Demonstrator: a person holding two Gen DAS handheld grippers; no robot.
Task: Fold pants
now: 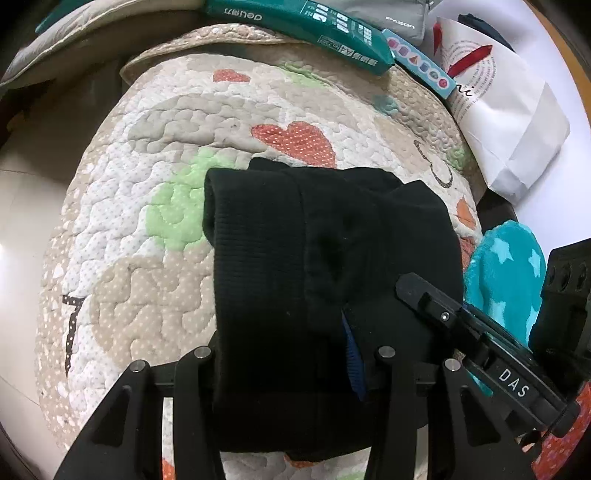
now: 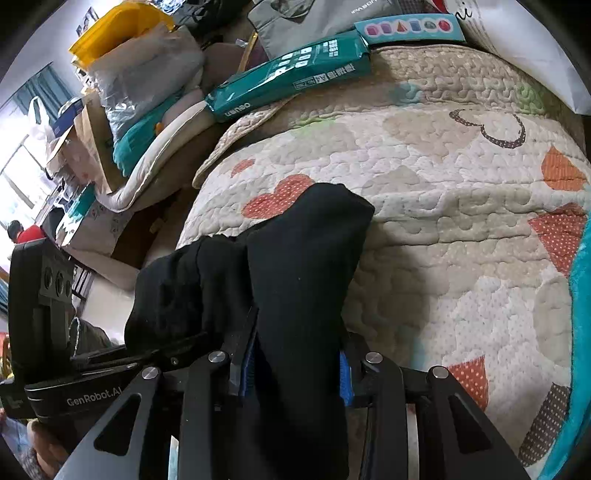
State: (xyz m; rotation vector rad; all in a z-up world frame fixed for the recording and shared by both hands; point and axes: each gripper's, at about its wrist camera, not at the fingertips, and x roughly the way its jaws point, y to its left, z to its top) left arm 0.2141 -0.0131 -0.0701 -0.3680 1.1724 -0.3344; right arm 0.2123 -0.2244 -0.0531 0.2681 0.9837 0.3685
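We seem mid-fold: both the left gripper [image 1: 291, 354] and right gripper [image 2: 295, 354] clamp the black pants [image 1: 325, 258] above the quilt [image 1: 147, 147]; next, lay them flat toward its middle

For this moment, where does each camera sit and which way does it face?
Left wrist: on the left gripper, looking forward and down at the black pants on the quilt; the right gripper shows at right.
Right wrist: on the right gripper, looking over the same pants and quilt; the left gripper shows at left.
Shared: pants, quilt, green box.
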